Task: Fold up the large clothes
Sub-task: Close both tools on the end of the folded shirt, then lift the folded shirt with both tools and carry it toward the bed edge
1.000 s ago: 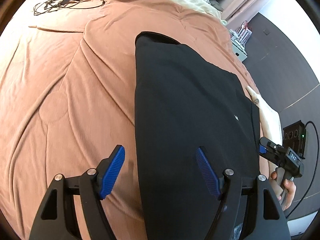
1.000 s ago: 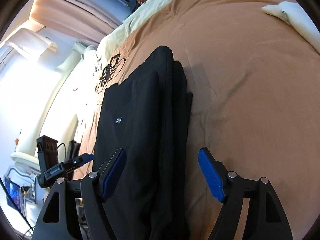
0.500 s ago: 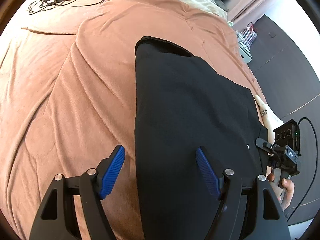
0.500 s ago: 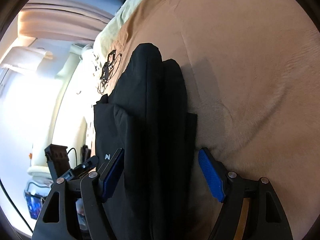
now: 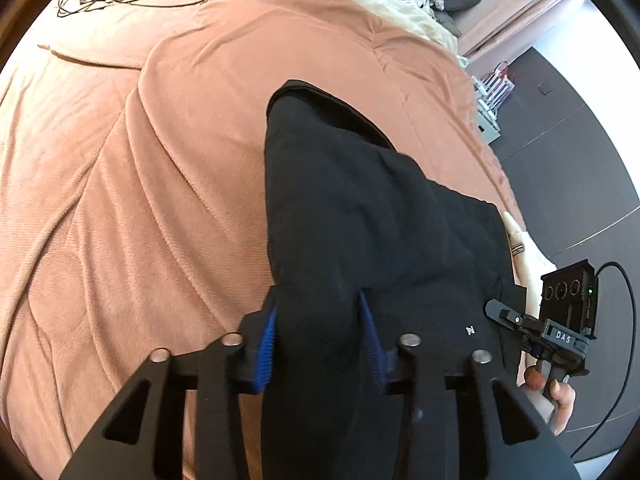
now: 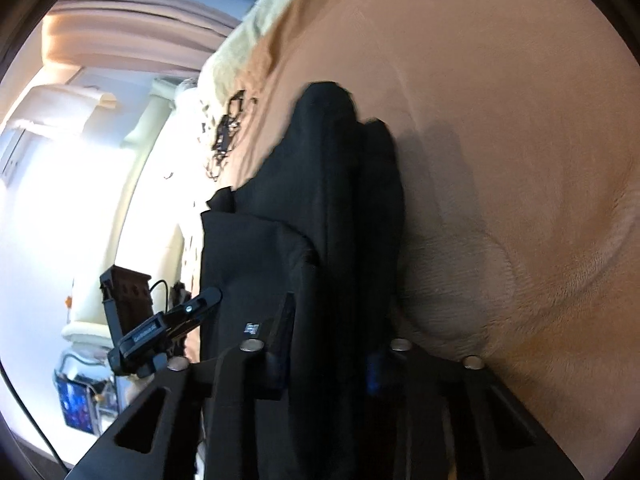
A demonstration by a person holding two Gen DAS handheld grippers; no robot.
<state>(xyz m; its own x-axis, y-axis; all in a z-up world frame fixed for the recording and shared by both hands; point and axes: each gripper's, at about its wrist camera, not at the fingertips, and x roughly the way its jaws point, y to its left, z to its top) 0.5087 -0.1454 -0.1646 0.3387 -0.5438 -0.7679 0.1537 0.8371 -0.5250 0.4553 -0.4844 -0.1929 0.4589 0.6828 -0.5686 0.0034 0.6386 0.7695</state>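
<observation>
- my left gripper (image 5: 320, 332) just closed, clamped on black folded garment (image 5: 360, 208) near edge
- my right gripper (image 6: 330, 344) just closed, pinching same garment on brown bedspread (image 5: 140, 200)

The left gripper (image 5: 318, 330) points steeply down, its blue pads (image 5: 267, 340) having just closed inward, with a bunched fold of the black garment (image 5: 360, 216) pinched between them. The right gripper (image 6: 328, 344) tilts down less steeply; its jaws have likewise just closed on the same garment's edge (that view is blurred). A bare hand (image 5: 556, 398) grips the right gripper's handle, its forearm lying alongside.
</observation>
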